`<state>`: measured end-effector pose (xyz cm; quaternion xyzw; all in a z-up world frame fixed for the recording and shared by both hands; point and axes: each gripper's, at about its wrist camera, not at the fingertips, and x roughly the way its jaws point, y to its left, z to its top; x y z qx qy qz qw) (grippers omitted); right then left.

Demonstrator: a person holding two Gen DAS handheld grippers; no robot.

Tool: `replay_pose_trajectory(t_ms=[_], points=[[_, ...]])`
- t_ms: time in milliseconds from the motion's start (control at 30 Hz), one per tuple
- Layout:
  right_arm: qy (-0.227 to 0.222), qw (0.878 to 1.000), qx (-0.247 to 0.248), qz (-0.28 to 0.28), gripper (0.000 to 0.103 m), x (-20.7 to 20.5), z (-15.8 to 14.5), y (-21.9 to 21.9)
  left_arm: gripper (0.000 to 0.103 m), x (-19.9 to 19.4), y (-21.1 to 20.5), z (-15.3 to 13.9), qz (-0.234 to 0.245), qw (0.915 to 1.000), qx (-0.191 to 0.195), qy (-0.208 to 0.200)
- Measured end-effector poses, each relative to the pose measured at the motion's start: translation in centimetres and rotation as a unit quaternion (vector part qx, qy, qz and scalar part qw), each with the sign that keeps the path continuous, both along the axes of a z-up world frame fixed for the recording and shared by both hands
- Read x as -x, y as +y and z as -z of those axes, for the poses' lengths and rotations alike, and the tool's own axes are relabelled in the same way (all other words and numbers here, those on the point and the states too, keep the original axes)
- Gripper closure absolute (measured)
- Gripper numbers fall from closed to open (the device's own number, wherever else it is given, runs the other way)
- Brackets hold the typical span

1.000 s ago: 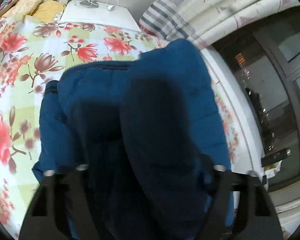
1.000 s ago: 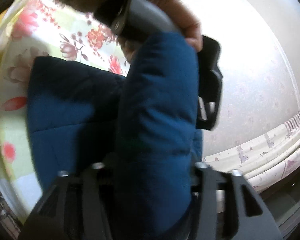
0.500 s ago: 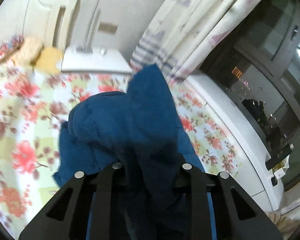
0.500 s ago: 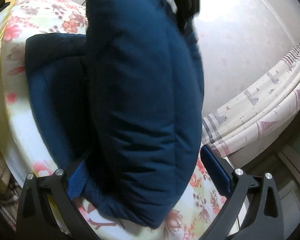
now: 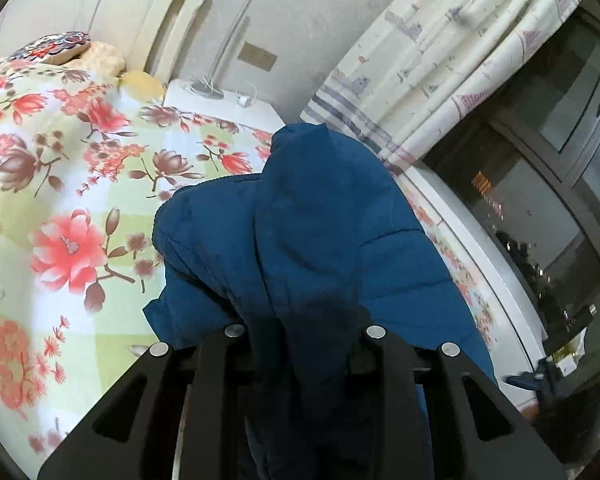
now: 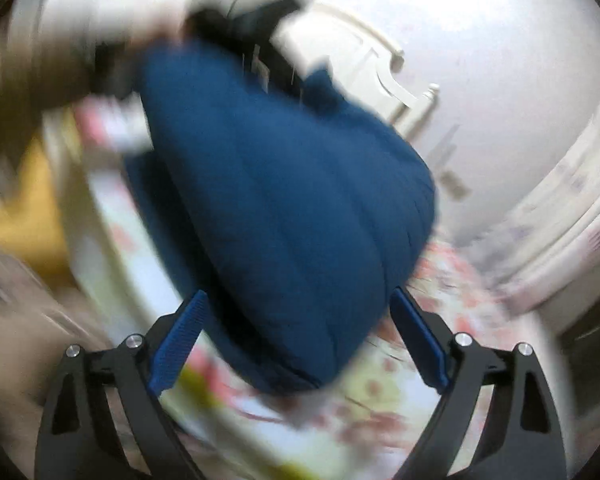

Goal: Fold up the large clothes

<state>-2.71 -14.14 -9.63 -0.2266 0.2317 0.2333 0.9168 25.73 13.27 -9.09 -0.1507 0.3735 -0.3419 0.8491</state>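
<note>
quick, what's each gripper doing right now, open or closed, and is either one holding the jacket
Left gripper: shut on the blue jacket.
Right gripper: wide but closing; the jacket lies between its blue pads, not pressed.

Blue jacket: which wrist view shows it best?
The left wrist view: the blue jacket is sharp, draped over the floral bedspread. The right wrist view shows only a motion-blurred bulge of it.
</note>
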Motion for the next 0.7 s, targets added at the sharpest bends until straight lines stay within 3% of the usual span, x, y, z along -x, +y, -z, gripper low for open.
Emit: replay_pose_trajectory(t_ms=[67,100,233,300,367,400,467,567,600,633,667,700], points=[[-0.002,0.999,-0.052,-0.013,0.015,-1.0,-2.5,0.6,0.079,0.4,0.3,0.4,-0.01,0.9998,0.02,0.0],[-0.006,0.998,-0.055,-0.014,0.018,-1.6,-3.2,1.3,0.079,0.7,0.3,0.4,-0.015,0.9996,0.023,-0.004],[-0.031,0.999,-0.032,-0.026,0.018,-4.9,-4.4,7.6,0.078,1.4,0.5,0.1,-0.016,0.9997,0.014,-0.015],[0.007,0.999,0.018,-0.04,0.019,-7.4,-1.7,10.4,0.073,1.1,0.9,0.4,-0.011,0.9997,0.021,-0.007],[0.007,0.996,0.075,-0.037,0.02,-8.3,1.6,12.2,0.047,0.9,1.4,0.4,-0.023,0.9997,0.004,-0.006],[-0.013,0.996,0.082,-0.04,0.02,-8.3,2.9,12.3,0.044,0.9,1.9,0.1,-0.03,0.9995,-0.004,-0.004],[-0.004,0.997,0.076,-0.034,0.02,-8.8,3.1,12.2,0.042,1.2,2.2,-0.9,-0.033,0.9993,-0.019,0.0],[0.007,0.997,0.078,-0.027,0.02,-9.6,3.1,12.2,0.043,2.9,-0.1,-2.9,-0.034,0.9933,-0.099,-0.049],[0.008,0.997,0.077,-0.026,0.019,-10.4,3.2,12.4,0.043,3.7,-1.6,-3.5,-0.033,0.9858,-0.149,-0.071],[0.008,0.997,0.076,-0.024,0.019,-10.3,3.1,12.3,0.042,3.9,-2.2,-3.6,-0.035,0.9821,-0.17,-0.072],[0.006,0.997,0.076,-0.024,0.02,-10.4,3.3,12.3,0.036,3.5,-2.3,-3.4,-0.038,0.9829,-0.173,-0.05],[0.005,0.997,0.077,-0.024,0.02,-10.5,3.3,12.3,0.031,2.5,-1.3,-2.9,-0.036,0.9894,-0.141,0.0]])
